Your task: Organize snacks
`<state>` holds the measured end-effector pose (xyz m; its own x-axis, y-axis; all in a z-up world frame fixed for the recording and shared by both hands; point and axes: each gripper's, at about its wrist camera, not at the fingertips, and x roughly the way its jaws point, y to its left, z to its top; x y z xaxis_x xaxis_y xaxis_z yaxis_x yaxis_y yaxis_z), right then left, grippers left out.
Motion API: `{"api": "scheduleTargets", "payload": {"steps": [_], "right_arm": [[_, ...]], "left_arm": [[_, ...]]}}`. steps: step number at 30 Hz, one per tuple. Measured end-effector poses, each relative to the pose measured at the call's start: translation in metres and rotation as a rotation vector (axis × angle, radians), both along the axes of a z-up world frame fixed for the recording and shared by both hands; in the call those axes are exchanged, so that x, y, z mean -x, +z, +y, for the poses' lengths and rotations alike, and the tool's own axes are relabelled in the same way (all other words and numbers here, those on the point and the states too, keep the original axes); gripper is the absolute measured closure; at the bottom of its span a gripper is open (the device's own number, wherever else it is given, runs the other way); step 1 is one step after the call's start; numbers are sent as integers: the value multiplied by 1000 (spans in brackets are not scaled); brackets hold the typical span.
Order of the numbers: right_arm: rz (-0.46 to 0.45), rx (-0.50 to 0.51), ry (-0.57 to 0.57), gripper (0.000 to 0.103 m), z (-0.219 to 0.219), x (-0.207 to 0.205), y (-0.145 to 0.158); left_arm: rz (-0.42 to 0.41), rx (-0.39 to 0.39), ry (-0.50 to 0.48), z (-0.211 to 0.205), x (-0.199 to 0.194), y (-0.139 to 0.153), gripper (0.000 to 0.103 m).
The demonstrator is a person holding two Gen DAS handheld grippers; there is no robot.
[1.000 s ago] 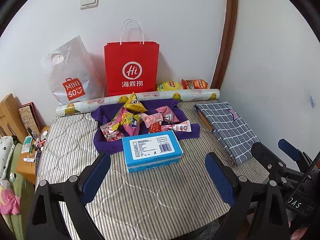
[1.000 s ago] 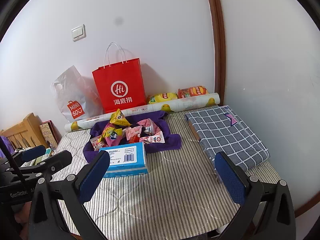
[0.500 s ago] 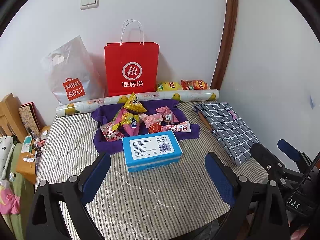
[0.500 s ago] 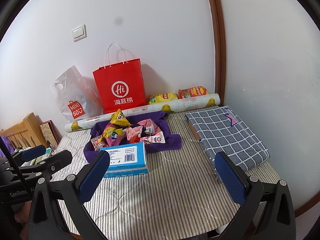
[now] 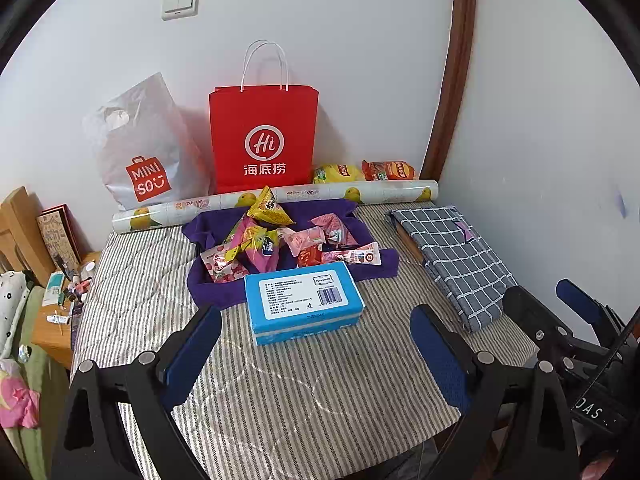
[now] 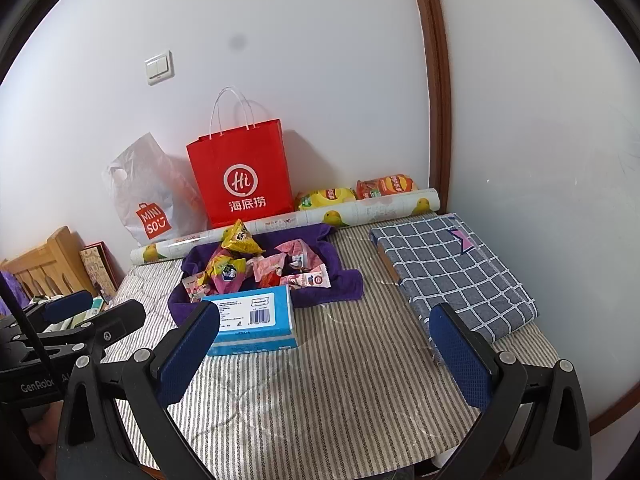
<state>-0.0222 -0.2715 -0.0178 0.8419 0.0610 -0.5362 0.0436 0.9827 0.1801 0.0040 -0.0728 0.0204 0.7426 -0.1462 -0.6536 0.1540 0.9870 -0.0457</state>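
Nothing moved since 1 s ago. Left gripper (image 5: 316, 344), right gripper (image 6: 324, 344) both spread wide, empty. Snacks (image 5: 280, 240) on purple cloth (image 5: 224, 292). Only right view shows left gripper's "GenRobo" marking.

Taking the blue box (image 5: 304, 304) as the landmark: the striped worktop (image 5: 304, 400) in front of it lies bare, wide enough for either hand-held gripper to pass. Left of the box the worktop is also bare up to the edge. Right of the box there is an open strip, then the checked cloth bundle (image 5: 452, 256) blocks the way. Directly behind the box, touching it, the purple cloth (image 5: 208, 292) with its snack heap (image 5: 280, 240) stands in the way. Farther behind, the paper roll (image 5: 360, 194), red bag (image 5: 264, 140) and white bag (image 5: 140, 148) line the wall.
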Motion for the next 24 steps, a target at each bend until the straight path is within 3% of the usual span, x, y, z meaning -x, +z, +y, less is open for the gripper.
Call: {"api": "scheduleTargets", "payload": {"steps": [24], "right_arm": [[-5, 0, -3, 0, 0, 1, 5]], "left_arm": [[-1, 3, 2, -2, 1, 1, 7]]}}
